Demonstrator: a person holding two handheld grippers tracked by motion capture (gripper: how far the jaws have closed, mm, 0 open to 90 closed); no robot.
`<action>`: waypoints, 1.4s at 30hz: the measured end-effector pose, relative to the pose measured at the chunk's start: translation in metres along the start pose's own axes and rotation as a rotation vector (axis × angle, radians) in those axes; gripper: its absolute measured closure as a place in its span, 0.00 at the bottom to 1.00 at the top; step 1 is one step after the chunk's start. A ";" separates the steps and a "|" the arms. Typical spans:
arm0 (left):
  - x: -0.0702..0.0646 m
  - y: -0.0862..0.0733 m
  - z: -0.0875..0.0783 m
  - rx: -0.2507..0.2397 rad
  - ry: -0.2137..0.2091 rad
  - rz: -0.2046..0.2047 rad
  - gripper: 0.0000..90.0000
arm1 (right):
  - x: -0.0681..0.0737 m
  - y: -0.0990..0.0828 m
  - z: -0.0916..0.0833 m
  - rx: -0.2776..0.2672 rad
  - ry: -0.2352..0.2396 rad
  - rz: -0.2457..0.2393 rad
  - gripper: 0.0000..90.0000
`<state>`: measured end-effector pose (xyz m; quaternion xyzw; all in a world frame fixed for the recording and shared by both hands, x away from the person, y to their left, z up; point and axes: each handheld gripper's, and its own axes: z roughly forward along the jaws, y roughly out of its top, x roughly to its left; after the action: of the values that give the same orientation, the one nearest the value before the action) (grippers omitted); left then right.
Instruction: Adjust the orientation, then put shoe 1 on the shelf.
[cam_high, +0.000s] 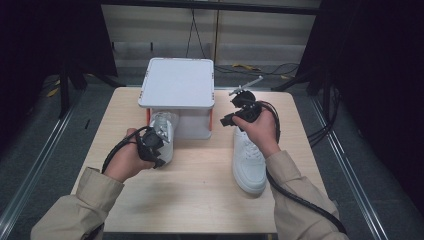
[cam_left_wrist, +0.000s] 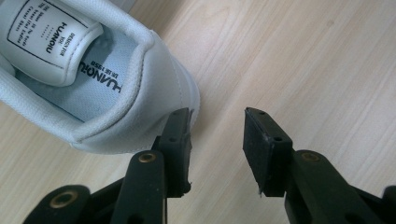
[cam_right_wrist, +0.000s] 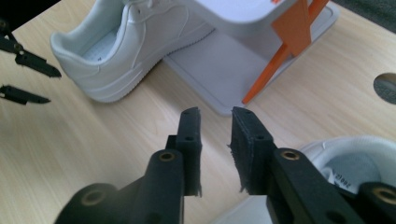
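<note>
Desk (cam_high: 200, 190) first: light wood, with loads of bare room across the near half and dark floor dropping off past both side edges. At the far edge sits a white two-level stand (cam_high: 177, 82) on orange legs, so that end's pretty boxed in. One white sneaker (cam_high: 248, 160) lies to my right, partly under my right hand, toe pointing back at me. The other sneaker (cam_left_wrist: 93, 70) sits just in front of the stand. My left gripper (cam_left_wrist: 217, 140) has its jaws apart, one pad right against that heel, nothing between them. My right gripper (cam_right_wrist: 215, 140) hangs above the desk, jaws slightly apart, gripping nothing.
</note>
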<state>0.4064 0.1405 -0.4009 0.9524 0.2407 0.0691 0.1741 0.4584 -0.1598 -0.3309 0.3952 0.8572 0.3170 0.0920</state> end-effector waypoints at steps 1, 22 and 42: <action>0.001 -0.001 0.001 -0.002 0.001 -0.002 0.70 | 0.001 0.004 0.001 0.002 0.000 -0.004 0.85; 0.009 -0.003 0.012 -0.009 0.014 -0.023 0.89 | 0.009 0.059 0.012 -0.062 -0.051 -0.026 1.00; 0.023 0.013 0.024 -0.053 0.032 -0.022 1.00 | 0.001 0.071 0.050 -0.058 -0.089 0.002 1.00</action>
<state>0.4374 0.1336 -0.4176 0.9435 0.2520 0.0887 0.1960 0.5220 -0.1010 -0.3265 0.4067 0.8424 0.3241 0.1411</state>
